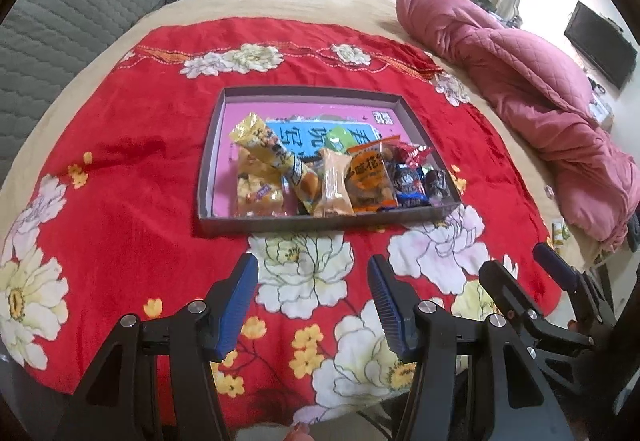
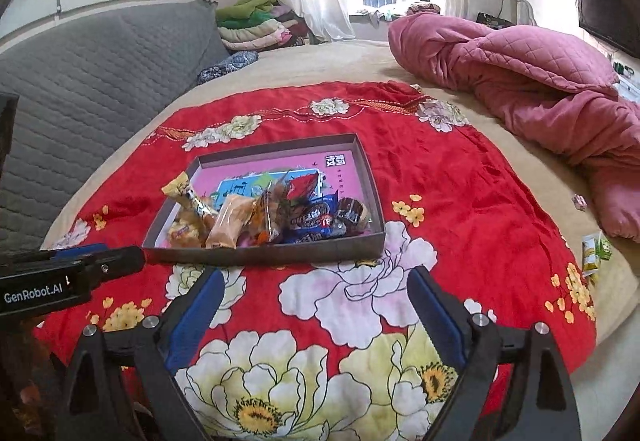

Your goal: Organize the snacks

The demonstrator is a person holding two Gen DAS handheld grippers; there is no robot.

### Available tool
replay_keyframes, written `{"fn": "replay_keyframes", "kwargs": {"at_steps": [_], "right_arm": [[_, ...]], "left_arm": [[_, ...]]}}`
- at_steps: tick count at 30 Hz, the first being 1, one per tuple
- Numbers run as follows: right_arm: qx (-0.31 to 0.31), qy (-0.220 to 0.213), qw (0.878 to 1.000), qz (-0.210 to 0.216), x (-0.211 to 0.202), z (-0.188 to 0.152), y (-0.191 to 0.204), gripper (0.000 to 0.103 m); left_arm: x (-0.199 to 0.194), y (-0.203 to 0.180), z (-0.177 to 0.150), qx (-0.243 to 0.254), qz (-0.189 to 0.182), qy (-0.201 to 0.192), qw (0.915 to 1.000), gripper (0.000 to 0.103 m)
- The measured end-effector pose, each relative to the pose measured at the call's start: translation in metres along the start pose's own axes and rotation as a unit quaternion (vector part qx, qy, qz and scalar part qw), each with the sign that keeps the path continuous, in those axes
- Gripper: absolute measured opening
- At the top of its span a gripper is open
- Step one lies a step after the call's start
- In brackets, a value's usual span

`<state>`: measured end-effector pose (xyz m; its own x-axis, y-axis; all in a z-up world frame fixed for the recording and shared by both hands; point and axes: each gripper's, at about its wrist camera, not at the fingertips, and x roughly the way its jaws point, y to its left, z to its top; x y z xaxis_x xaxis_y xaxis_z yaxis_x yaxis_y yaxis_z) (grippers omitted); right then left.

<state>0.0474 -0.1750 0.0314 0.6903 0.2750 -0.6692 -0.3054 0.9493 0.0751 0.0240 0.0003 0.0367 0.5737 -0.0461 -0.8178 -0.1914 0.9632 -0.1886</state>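
A shallow grey box [image 1: 320, 222] [image 2: 264, 252] with a pink printed bottom lies on the red flowered cloth. Several wrapped snacks fill its near side: a yellow packet [image 1: 264, 149] [image 2: 186, 195], a clear-wrapped pastry [image 1: 335, 185] [image 2: 230, 227], an orange nut bag [image 1: 370, 181], and blue chocolate wrappers [image 1: 408, 185] [image 2: 310, 219]. My left gripper [image 1: 313, 273] hangs open over the cloth in front of the box, nothing between its blue pads. My right gripper [image 2: 316, 283] stands wide open and bare too, just short of the box's front wall. It also shows in the left wrist view, as the right gripper [image 1: 516, 261] at the lower right.
The red cloth [image 2: 460, 209] covers a beige bed. A pink quilt [image 1: 540, 105] [image 2: 540, 89] is heaped at the right. Small green-yellow packets [image 2: 596, 251] lie off the cloth near the right edge. A grey quilted headboard [image 2: 88, 93] rises at the left, folded blankets behind.
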Motion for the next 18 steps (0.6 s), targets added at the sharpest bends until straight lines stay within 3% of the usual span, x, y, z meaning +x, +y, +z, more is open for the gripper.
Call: {"fn": "replay_keyframes", "kwargs": {"at_steps": [18], "right_arm": [[-0.026, 0.027, 0.999, -0.012, -0.001, -0.017, 0.013, 0.097]], "left_arm": [[0.015, 0.009, -0.026, -0.017, 0.012, 0.039, 0.9990, 0.059]]}}
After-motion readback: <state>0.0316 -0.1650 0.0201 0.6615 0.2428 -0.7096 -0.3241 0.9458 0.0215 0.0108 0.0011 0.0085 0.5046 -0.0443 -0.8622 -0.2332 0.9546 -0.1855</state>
